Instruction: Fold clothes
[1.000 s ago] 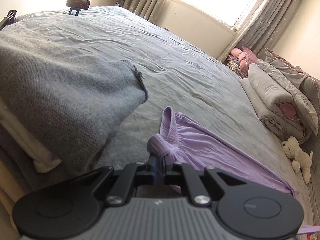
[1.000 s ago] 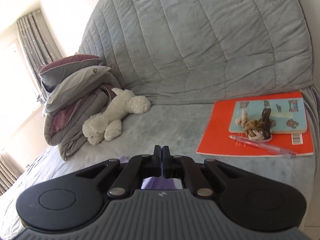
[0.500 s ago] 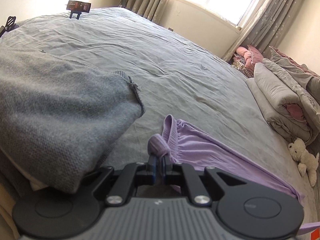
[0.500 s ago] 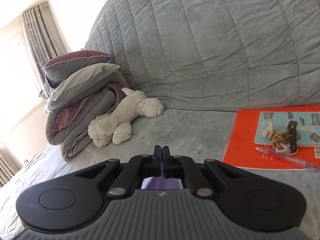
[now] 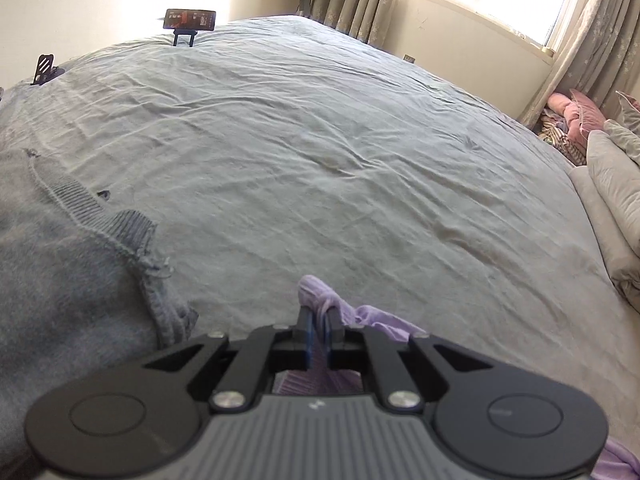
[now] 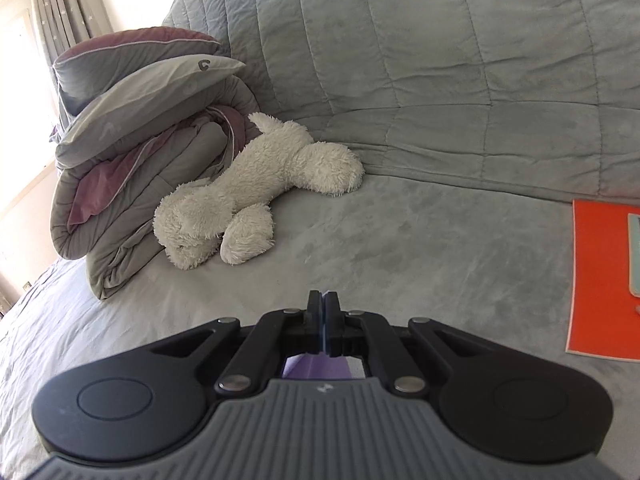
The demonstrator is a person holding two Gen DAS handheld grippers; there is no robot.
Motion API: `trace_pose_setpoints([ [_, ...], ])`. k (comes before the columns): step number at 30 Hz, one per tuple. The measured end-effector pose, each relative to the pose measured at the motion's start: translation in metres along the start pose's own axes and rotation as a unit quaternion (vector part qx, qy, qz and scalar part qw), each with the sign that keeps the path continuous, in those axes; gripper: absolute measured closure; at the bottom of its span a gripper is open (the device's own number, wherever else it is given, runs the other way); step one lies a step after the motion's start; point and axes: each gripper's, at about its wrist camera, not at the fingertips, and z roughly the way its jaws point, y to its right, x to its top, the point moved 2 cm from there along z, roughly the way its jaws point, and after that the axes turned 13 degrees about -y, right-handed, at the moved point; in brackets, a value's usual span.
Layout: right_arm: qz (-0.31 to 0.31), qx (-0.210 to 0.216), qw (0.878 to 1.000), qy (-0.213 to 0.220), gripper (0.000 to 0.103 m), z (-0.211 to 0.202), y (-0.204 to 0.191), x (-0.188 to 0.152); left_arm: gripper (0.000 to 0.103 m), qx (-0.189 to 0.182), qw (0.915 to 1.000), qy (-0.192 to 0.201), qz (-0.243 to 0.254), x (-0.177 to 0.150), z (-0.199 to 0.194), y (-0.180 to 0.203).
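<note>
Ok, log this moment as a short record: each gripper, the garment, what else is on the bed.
left gripper: shut on a bunched edge of the purple garment
right gripper: shut on purple garment, a sliver of it showing between the fingers
surface: grey bedspread, wrinkled
other clothing: grey knit sweater, left of the left gripper
near headboard: white plush toy against stacked pillows
right edge: orange book
far edge: phone on stand
</note>
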Motion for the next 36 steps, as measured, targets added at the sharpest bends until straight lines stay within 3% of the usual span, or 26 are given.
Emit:
trace_pose_setpoints([
  [4, -0.016, -0.01, 1.0, -0.013, 0.101, 0.028, -0.013, 0.002, 0.097, 0.032, 0.9995, -0.007, 0.0, 0.016, 0.028, 0.019],
  [11, -0.066, -0.023, 0.998, -0.006, 0.101, 0.053, -0.045, 0.006, 0.097, 0.057, 0.9983, -0.014, 0.002, 0.026, 0.059, 0.029],
  [15, -0.084, -0.039, 0.996, -0.007, 0.101, 0.067, -0.055, 0.0, 0.091, 0.064, 0.9968, -0.004, 0.049, 0.027, 0.069, 0.04],
  [16, -0.086, -0.043, 0.995, -0.005, 0.101, 0.07, -0.055, -0.003, 0.079, 0.058, 0.9959, -0.004, 0.069, 0.027, 0.071, 0.044],
  [17, -0.088, -0.048, 0.995, -0.004, 0.101, 0.072, -0.056, -0.005, 0.055, 0.054, 0.9949, -0.003, 0.085, 0.026, 0.072, 0.047],
  [19, -0.091, -0.051, 0.995, 0.0, 0.096, 0.067, -0.056, -0.007, 0.026, 0.055, 0.9946, 0.0, 0.088, 0.023, 0.068, 0.047],
  [20, -0.093, -0.05, 0.994, 0.001, 0.09, 0.061, -0.057, -0.008, 0.022, 0.052, 0.9948, 0.007, 0.087, 0.022, 0.065, 0.045],
  [26, -0.104, -0.045, 0.994, 0.009, 0.087, 0.022, -0.058, -0.008, 0.02, 0.027, 0.9951, 0.052, 0.08, 0.021, 0.021, 0.027],
  [29, -0.108, -0.024, 0.994, -0.003, 0.067, -0.004, -0.065, -0.015, 0.018, 0.002, 0.9947, 0.059, 0.084, 0.013, -0.005, 0.015],
  [30, -0.104, -0.005, 0.994, -0.012, 0.062, -0.015, -0.069, -0.021, 0.018, -0.005, 0.9945, 0.059, 0.087, 0.009, -0.013, 0.011],
  [33, -0.111, 0.052, 0.991, -0.051, 0.061, -0.038, -0.082, -0.043, 0.018, -0.019, 0.9932, 0.049, 0.104, -0.01, -0.028, -0.006],
  [36, -0.149, 0.113, 0.978, -0.098, 0.061, -0.062, -0.106, -0.077, 0.018, -0.031, 0.9913, 0.047, 0.119, -0.029, -0.035, -0.023],
])
